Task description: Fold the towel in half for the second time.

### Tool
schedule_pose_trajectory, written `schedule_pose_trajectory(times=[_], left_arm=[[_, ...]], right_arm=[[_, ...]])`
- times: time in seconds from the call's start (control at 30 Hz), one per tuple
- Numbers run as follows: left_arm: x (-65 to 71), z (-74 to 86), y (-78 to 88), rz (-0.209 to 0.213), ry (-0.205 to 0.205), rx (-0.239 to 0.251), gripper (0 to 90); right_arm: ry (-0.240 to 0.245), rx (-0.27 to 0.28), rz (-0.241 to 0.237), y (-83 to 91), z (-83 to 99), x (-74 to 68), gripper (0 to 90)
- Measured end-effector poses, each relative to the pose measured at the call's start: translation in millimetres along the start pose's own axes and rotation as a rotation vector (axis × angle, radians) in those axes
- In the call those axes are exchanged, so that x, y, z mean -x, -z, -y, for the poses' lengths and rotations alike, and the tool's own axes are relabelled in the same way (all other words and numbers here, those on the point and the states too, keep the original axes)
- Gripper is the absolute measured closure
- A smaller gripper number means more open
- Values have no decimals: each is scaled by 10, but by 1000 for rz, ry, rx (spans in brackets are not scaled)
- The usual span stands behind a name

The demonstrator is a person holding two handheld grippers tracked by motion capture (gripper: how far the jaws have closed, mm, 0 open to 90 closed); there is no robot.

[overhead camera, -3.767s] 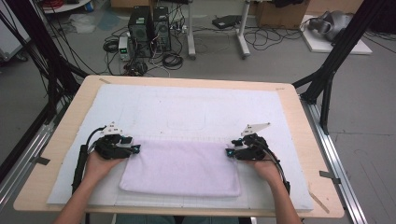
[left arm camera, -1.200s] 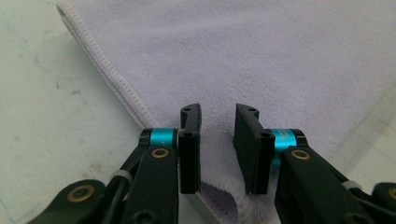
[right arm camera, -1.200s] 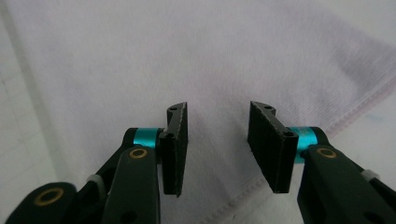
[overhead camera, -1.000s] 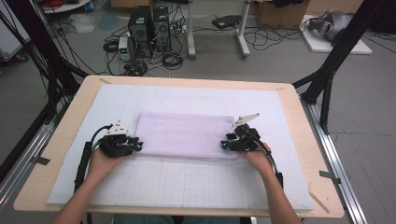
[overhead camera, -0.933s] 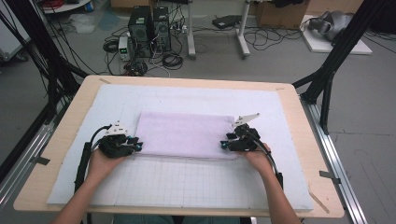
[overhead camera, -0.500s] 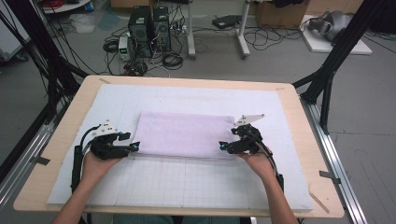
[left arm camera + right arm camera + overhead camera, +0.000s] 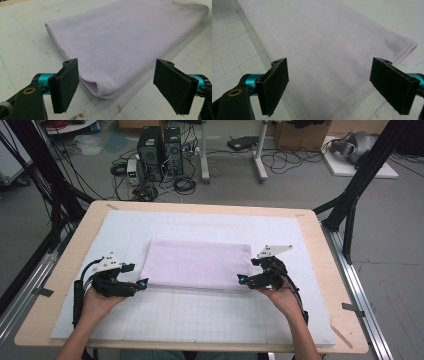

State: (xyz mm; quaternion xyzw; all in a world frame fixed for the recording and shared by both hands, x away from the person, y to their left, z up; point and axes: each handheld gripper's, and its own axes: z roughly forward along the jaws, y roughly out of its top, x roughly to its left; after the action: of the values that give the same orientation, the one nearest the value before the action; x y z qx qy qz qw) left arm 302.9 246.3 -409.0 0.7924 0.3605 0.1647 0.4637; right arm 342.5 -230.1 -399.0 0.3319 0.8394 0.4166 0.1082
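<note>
Now folded towel (image 7: 197, 264) lies between both grippers; fingers (image 7: 65, 85) spread, just opened, clear of cloth.

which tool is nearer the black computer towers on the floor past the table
Left. The left tool sits at the folded lilac towel's near left corner, on the side of the computer towers. The right tool is at the towel's near right corner, farther across the table.

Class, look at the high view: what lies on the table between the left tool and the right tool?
The folded lilac towel lies between the left tool and right tool, on the white mat. Both tools have just been opening, nothing between their jaws.
</note>
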Motion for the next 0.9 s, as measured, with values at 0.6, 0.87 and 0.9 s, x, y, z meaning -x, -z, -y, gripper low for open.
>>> schedule_pose_trajectory(times=[0.6, 0.87, 0.9], left_arm=[[58, 88, 187, -18, -2, -7, 157], [74, 135, 242, -18, 7, -15, 97], [77, 138, 249, -16, 5, -13, 86]], right_arm=[[2, 46, 9, 240, 281, -70, 139], [8, 61, 14, 321, 348, -105, 132], [6, 67, 14, 340, 353, -115, 130]])
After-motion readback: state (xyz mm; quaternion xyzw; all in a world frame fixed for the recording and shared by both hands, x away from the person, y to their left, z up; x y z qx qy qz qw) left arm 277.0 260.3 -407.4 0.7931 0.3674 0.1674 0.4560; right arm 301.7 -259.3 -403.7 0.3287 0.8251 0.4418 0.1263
